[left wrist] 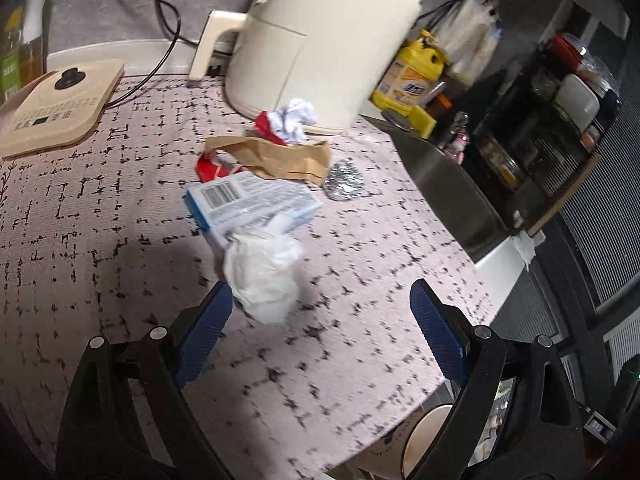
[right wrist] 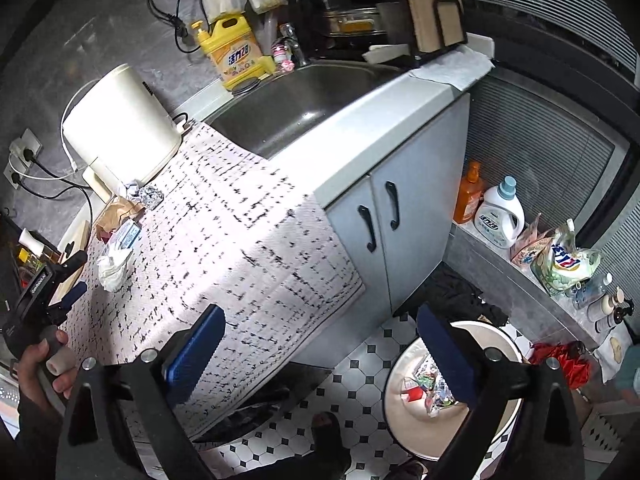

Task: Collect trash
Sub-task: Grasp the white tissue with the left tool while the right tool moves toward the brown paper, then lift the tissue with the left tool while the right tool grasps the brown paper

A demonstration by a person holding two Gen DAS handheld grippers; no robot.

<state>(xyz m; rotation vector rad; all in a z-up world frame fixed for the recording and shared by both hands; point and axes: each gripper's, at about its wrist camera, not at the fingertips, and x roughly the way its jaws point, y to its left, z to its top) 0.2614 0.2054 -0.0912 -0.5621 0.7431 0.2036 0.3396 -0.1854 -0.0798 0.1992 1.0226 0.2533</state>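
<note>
A crumpled white tissue [left wrist: 264, 276] lies on the patterned counter mat, just ahead of my open left gripper [left wrist: 320, 300] and near its left pad. Behind the tissue lie a blue and white carton [left wrist: 252, 200], a brown paper bag [left wrist: 280, 156], a red wrapper [left wrist: 210, 166], a crumpled white and red paper [left wrist: 290, 120] and a foil ball [left wrist: 344, 180]. My right gripper [right wrist: 320, 328] is open and empty, out past the counter's front edge above the floor. A round trash bin [right wrist: 452, 392] holding several scraps stands below its right finger. The tissue also shows in the right wrist view [right wrist: 114, 266].
A cream air fryer [left wrist: 320, 40] stands behind the trash. A beige scale [left wrist: 56, 108] is at the far left. A steel sink [right wrist: 296, 108] and a yellow detergent bottle [right wrist: 234, 52] lie to the right. Cabinet doors [right wrist: 384, 220] are below the counter. Bottles [right wrist: 500, 212] stand on a low ledge.
</note>
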